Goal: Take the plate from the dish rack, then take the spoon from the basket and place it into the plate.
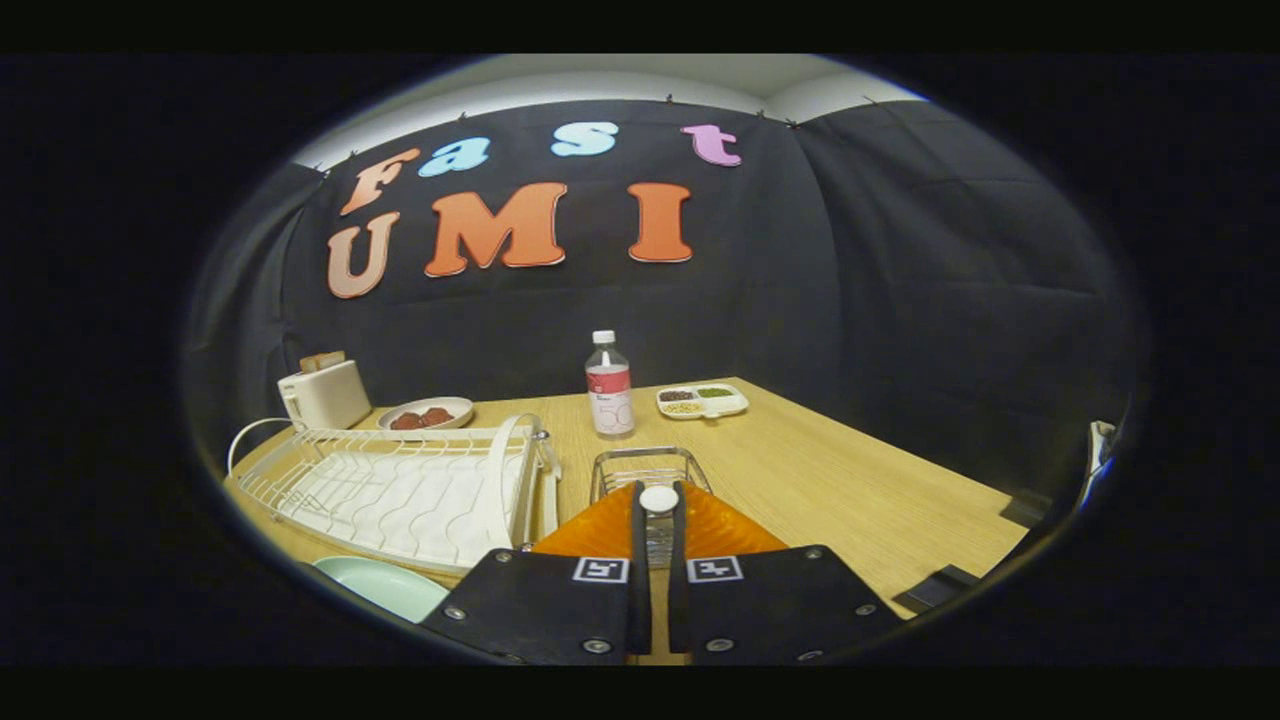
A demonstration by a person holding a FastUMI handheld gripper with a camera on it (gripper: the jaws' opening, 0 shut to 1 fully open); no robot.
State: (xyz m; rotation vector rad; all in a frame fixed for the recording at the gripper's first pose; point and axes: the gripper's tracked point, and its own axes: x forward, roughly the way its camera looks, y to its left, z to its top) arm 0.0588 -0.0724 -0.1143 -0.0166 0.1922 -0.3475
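Note:
My gripper (658, 505) has its orange fingers (600, 525) almost together, pressing on the white spoon (658, 498), whose round end shows at the fingertips. The rest of the spoon is hidden in the narrow gap between the fingers. Just beyond the fingertips stands the small wire basket (647, 462) on the wooden table. A pale green plate (385, 588) lies flat on the table to the left of the gripper, in front of the white dish rack (400, 490). The rack holds no dishes.
Behind the basket stands a clear water bottle (609, 385). A white divided tray (702, 401) with food is at the back. A toaster (323, 392) and a plate of red food (426, 413) sit behind the rack. Bare wooden tabletop (850, 480) stretches to the right.

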